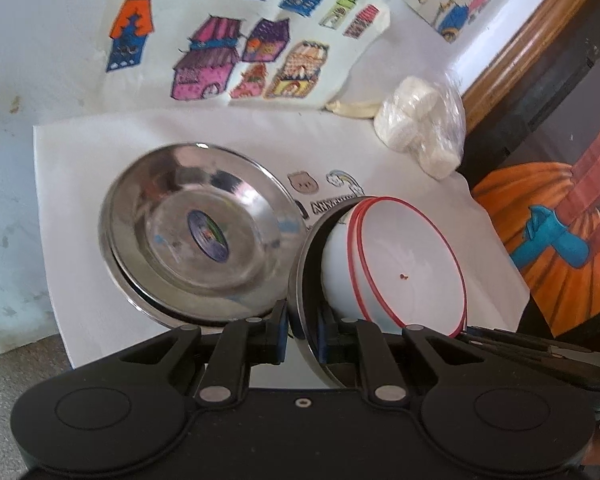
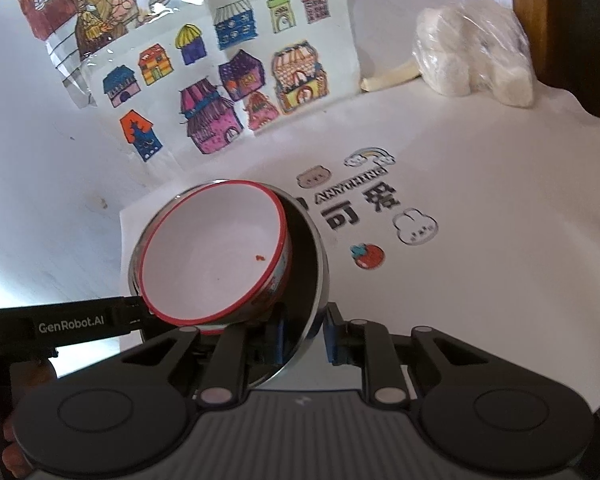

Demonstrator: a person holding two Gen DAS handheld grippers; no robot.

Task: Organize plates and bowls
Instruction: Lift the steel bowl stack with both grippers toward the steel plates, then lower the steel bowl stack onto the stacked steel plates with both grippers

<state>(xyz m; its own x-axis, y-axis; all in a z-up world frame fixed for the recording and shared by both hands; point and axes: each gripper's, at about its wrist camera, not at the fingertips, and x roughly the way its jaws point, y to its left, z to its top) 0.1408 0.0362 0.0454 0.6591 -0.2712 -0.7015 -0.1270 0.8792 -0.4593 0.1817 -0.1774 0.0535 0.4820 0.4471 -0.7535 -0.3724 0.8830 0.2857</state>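
Note:
A steel bowl [image 1: 305, 276] is held tilted above the white mat, with a white red-rimmed bowl [image 1: 408, 264] nested inside it. My left gripper [image 1: 302, 336] is shut on the steel bowl's rim. In the right wrist view my right gripper [image 2: 305, 338] is shut on the same steel bowl's rim [image 2: 314, 280], with the white bowl [image 2: 212, 256] inside it. Two stacked steel plates [image 1: 200, 236] with a blue sticker lie on the mat left of the bowls.
The white printed mat [image 2: 480, 220] covers the table. A plastic bag of white lumps [image 1: 420, 128] lies at its far right corner by a wooden frame [image 1: 532, 36]. Coloured house drawings [image 1: 240, 52] stand against the wall behind. The left gripper's arm [image 2: 60, 326] enters the right wrist view.

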